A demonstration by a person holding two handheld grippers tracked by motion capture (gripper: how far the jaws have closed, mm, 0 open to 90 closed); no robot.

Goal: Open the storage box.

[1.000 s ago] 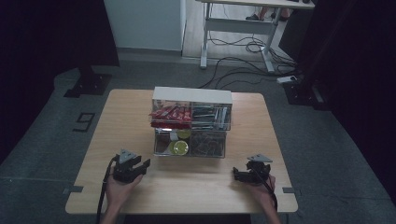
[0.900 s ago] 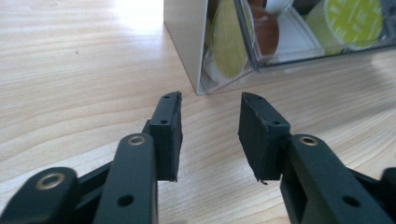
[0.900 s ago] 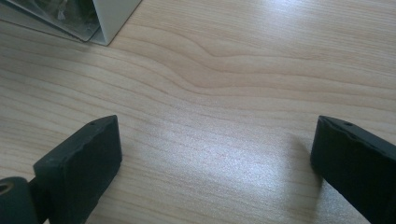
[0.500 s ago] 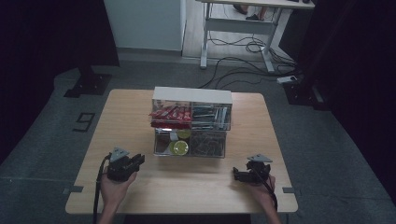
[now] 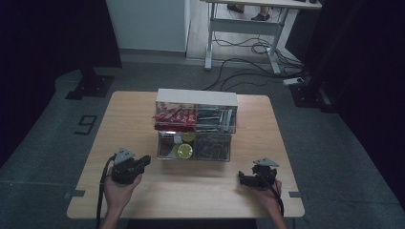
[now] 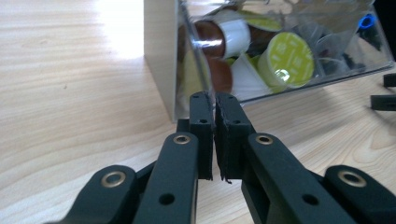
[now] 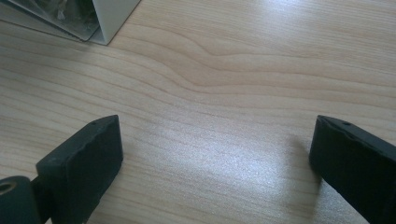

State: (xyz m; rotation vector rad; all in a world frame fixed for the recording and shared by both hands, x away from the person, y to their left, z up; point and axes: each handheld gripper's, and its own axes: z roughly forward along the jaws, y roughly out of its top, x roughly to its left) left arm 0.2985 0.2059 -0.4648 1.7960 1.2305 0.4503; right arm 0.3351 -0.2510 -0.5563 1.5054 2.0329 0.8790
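Observation:
A clear drawer organiser with a white top (image 5: 196,97) stands mid-table. Its lower left drawer holds coffee capsules (image 5: 183,150), among them a green-lidded one (image 6: 286,58). The upper left drawer holds red packets (image 5: 174,116). My left gripper (image 5: 144,161) is held a little above the table left of the box, pointing at the capsule drawer. Its jaws have just been closing and now stand shut with nothing between them (image 6: 214,101). My right gripper (image 5: 242,180) rests near the front right, pointing left. Its jaws are wide open over bare wood (image 7: 215,135).
The wooden table (image 5: 129,119) has free room to the left, right and front of the organiser. The right drawers hold dark pens (image 5: 216,119) and dark clips (image 5: 213,147). The organiser's corner (image 7: 109,21) lies well beyond the right gripper.
The left hand has shifted slightly left and lifted a little off the table. The right hand and the organiser have stayed still.

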